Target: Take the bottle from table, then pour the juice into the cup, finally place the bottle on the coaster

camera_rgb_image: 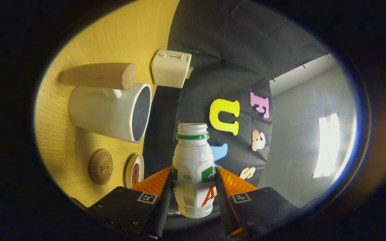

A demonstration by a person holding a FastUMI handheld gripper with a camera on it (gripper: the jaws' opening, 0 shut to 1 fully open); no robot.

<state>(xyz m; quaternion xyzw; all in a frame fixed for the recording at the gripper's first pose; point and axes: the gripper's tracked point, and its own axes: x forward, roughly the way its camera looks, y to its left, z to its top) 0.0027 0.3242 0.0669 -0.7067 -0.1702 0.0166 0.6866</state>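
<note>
The bottle (193, 170) is sitting between the two fingers of the gripper (193, 187). It is a small white plastic bottle with a round, fat body and a narrower neck. A green ring is going around the neck, and the top is open with no cap on it. A label with green and red parts is wrapping around its middle. The fingers are pressing on both sides of the bottle, so the jaws are closed just as wide as the bottle and are holding it tight. The fingers have ridged pads.

The whole view is turned on its side, so the wooden table (119, 33) is standing like a wall beside the bottle. The table is yellow-brown with thin wavy lines in the wood.

The cup (111, 112) is resting on the table, well apart from the bottle's open mouth. It is a big, smooth white mug with a dark inside, and it has a thick round wooden handle (101, 76).

The coaster (101, 166) is lying near the cup. It is a flat round brown disc and looks like cork, with a small drawing stamped in the middle.

Just beside the coaster is a little round white dish (134, 170) with something dark red in it.

Farther along the table, past the cup, is a small cream toaster (171, 68) with rounded corners.
</note>
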